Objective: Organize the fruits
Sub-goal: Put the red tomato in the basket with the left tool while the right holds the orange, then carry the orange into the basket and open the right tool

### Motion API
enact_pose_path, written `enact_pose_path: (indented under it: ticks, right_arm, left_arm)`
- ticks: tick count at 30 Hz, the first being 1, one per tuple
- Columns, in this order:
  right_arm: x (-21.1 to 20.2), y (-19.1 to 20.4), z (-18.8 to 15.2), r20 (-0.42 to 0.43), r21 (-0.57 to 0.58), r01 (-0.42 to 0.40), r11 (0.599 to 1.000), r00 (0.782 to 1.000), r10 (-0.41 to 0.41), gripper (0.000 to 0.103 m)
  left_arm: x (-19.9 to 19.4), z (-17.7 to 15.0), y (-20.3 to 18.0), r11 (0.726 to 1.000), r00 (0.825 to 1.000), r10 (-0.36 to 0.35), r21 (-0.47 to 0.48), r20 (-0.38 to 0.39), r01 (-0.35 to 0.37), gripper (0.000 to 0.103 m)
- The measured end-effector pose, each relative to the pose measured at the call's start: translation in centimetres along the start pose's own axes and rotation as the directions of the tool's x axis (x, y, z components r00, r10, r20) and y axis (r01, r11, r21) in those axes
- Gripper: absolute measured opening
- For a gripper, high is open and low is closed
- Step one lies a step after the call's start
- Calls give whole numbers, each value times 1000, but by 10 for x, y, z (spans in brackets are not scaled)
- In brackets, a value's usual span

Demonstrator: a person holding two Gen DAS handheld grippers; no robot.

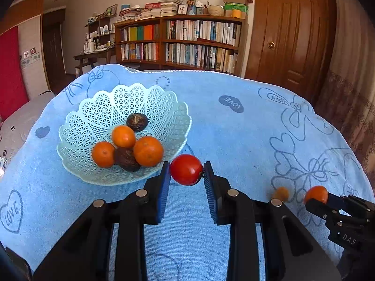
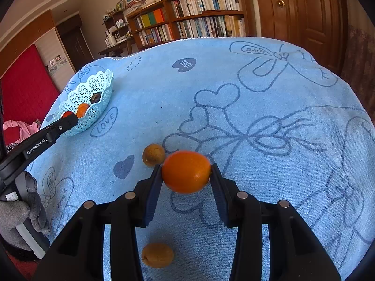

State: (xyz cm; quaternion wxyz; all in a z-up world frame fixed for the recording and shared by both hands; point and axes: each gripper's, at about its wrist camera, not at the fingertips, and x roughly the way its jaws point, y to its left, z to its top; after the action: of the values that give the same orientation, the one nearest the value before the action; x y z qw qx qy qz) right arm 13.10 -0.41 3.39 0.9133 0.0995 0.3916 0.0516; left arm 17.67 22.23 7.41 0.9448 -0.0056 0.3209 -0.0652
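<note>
Blue towel (image 2: 257,107) surface | left gripper (image 1: 186,171) jaws clamping tomato (image 1: 186,169) beside basket (image 1: 98,117), likely for dropping | right gripper (image 2: 186,172) jaws clamping orange (image 2: 186,172), lifted for transfer

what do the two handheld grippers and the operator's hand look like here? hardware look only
Both the left gripper and right gripper are matte black plastic with ribbed blue pads and round silver pins on the linkage arms. White lettering reads "GenRobot.AI" on the left, "DAS" on the right. No cables visible. The hand wears a grey knit glove.

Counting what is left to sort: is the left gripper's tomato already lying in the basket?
No, the tomato is clamped in the left gripper beside the basket.
</note>
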Motion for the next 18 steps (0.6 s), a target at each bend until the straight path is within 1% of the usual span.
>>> enact_pose_path:
  ticks: [3, 9, 10, 12, 13, 14, 16, 18]
  right_arm:
    - [0, 0, 0, -1, 3, 0, 1000, 1000, 0, 42]
    - [2, 2, 0, -5, -5, 0, 1000, 1000, -1, 42]
    - [2, 3, 0, -6, -6, 1, 1000, 1000, -1, 42]
    - [3, 4, 0, -8, -12, 2, 1000, 1000, -3, 42]
    - [4, 6, 1, -10, -18, 3, 1000, 1000, -4, 42]
    - [5, 8, 2, -11, -24, 4, 1000, 1000, -5, 42]
    - [4, 13, 5, -8, -40, 2, 999, 1000, -3, 42]
    - [4, 20, 10, -3, -58, -2, 998, 1000, 2, 42]
  left_arm:
    - [6, 7, 18, 998, 999, 36, -42, 9, -36, 30]
    - [19, 18, 54, 987, 997, 78, -143, -2, -77, 30]
    - [20, 18, 59, 983, 996, 86, -160, 0, -85, 32]
    - [19, 18, 69, 976, 995, 95, -195, 4, -92, 41]
    - [18, 17, 73, 973, 995, 101, -210, 9, -97, 56]
    - [16, 17, 75, 970, 994, 111, -221, 19, -105, 65]
    - [12, 17, 77, 967, 992, 124, -229, 39, -112, 66]
    - [9, 17, 78, 966, 992, 122, -234, 40, -110, 66]
